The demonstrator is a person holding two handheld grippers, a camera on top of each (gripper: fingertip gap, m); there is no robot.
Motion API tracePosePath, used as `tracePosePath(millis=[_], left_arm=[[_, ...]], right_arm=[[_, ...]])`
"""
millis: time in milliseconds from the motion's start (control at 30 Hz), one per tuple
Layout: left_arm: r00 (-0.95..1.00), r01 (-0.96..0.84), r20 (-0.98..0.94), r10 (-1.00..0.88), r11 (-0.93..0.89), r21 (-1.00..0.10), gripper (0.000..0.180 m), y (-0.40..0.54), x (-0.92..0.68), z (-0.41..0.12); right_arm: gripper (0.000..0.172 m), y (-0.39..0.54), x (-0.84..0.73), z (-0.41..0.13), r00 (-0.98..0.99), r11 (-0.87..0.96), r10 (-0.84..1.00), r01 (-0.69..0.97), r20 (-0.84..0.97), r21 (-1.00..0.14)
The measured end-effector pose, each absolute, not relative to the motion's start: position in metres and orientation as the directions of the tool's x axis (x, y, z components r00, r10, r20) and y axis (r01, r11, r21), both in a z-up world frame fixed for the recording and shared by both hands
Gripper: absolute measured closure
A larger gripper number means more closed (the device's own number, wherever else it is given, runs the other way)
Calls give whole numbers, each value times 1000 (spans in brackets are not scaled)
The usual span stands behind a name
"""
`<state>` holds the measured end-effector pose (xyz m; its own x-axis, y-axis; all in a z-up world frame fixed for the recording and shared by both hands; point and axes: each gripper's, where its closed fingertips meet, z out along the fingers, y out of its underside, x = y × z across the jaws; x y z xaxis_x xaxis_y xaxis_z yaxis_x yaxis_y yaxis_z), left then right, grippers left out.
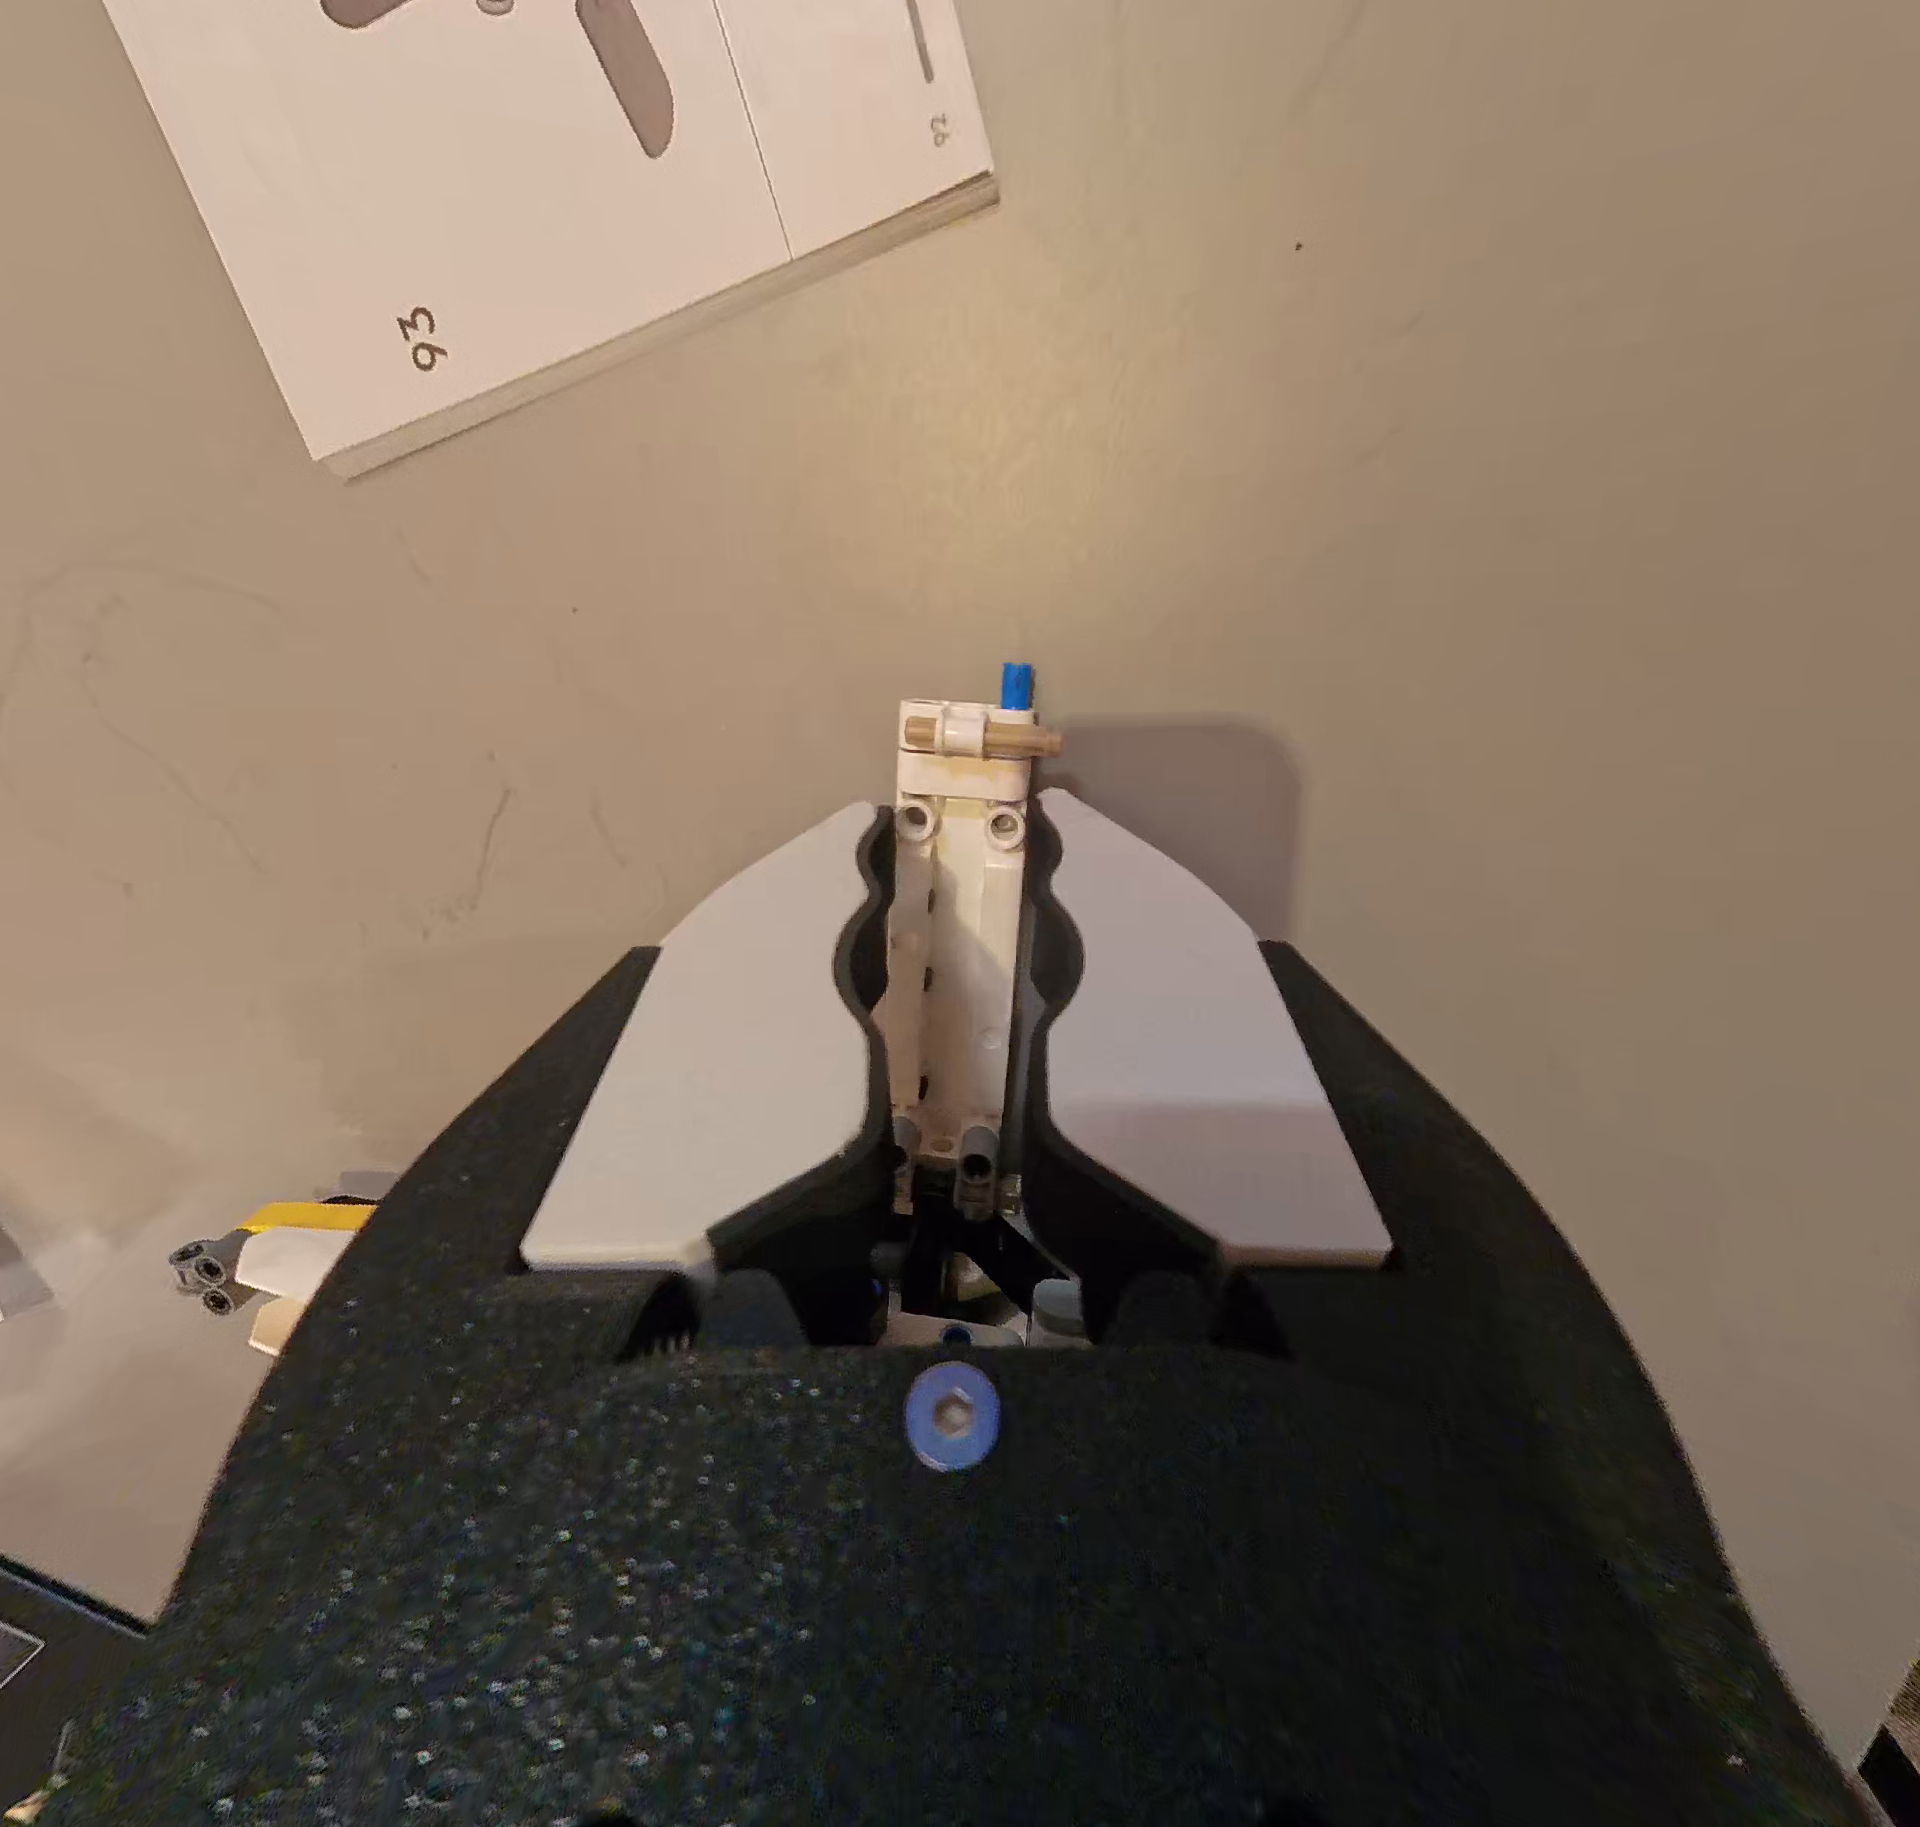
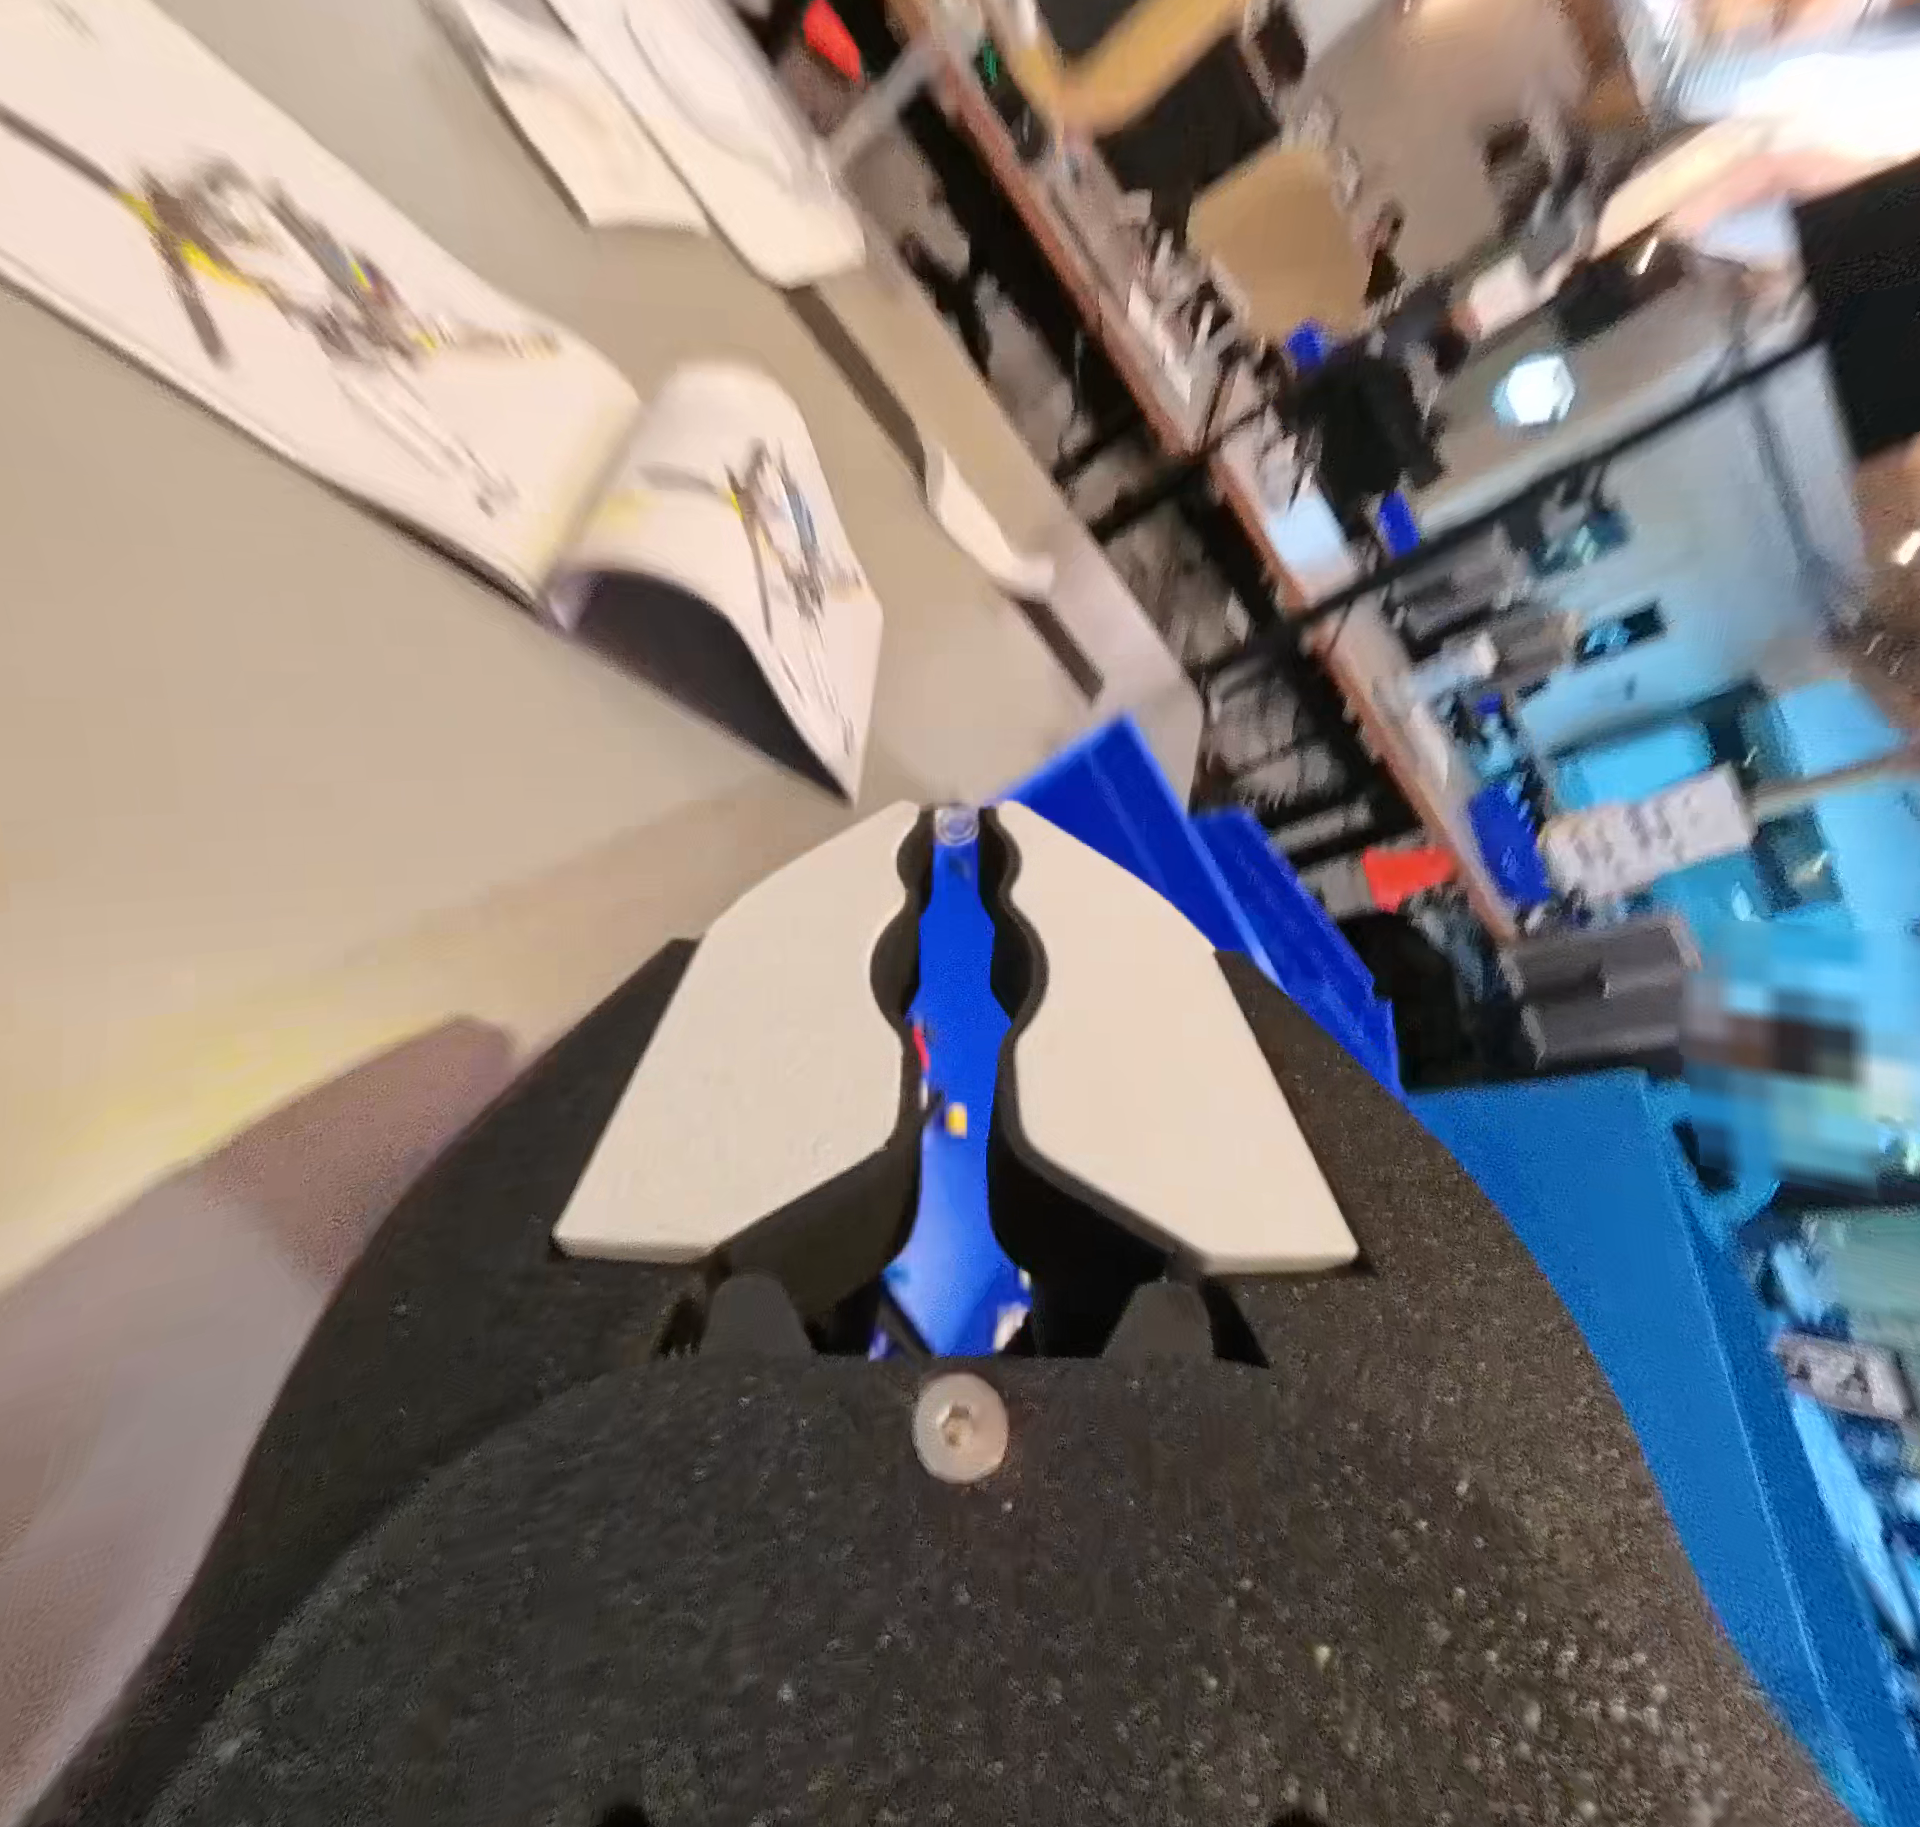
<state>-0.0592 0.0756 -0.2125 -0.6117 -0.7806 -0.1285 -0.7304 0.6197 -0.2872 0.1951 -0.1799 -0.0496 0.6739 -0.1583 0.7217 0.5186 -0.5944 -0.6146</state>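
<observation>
White brick assembly (image 1: pixel 961 946) sat clamped lengthwise in the left tongs (image 1: pixel 961 821), both black pads pressed against its sides. Its far end stuck out past the fingertips, with a tan pin (image 1: pixel 982 735) lying crosswise through a white clip and a blue peg (image 1: pixel 1016 686) standing at the right corner of that end. Dark grey connectors showed at the near end, deep in the throat of the tongs. Left tongs hung over a beige counter (image 1: pixel 1455 427); the assembly's shadow fell just to its right. An open instruction booklet (image 1: pixel 499 198) lay on the counter, well off to the upper left. A second small brick piece, grey, white and yellow (image 1: pixel 260 1258), lay at the left edge, partly hidden by the tongs body. Right view was heavily motion-blurred. Right tongs (image 2: pixel 958 827) were nearly closed, pinching a small clear round piece (image 2: pixel 956 827) at the very tips; its exact shape was too blurred to tell. Blue bin (image 2: pixel 1195 842) lay behind and below the tips, with small coloured bits visible through the gap between the fingers. Open booklets (image 2: pixel 727 530) lay on the counter to the left, and blurred shelving (image 2: pixel 1351 427) filled the right side.
</observation>
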Motion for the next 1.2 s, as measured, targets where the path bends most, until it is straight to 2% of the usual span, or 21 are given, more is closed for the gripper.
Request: tracePosePath(millis=[100, 267, 500, 733, 900, 1100, 1200], left_arm=[[-613, -728, -134, -779, 622, -288, 155, 75, -60, -212], [-615, -728, -132, -778, 624, -286, 155, 75, -61, -213], [-623, -724, -115, -774, 626, -290, 155, 74, -62, -213], [-636, -718, -94, -766, 632, -292, 155, 71, -67, -212], [-644, -708, -102, -758, 641, -296, 155, 68, -70, -212], [-669, -683, -92, -738, 658, -317, 155, 64, -79, -208], [-665, -686, -86, -742, 652, -324, 155, 64, -79, -208]], right_arm=[[157, -209, 230, -71, 730, -674, -186, 392, 657, -626], [155, -213, 231, -69, 751, -675, -182, 374, 634, -636], [155, -162, 163, -71, 730, -639, 58, 551, 681, -537], [155, -70, 27, -137, 607, -359, 445, 794, 658, -490], [153, -10, -40, -180, 590, -238, 589, 779, 552, -580], [146, 35, -61, -186, 646, -234, 661, 660, 381, -713], [145, 43, -68, -186, 649, -228, 680, 630, 342, -743]])
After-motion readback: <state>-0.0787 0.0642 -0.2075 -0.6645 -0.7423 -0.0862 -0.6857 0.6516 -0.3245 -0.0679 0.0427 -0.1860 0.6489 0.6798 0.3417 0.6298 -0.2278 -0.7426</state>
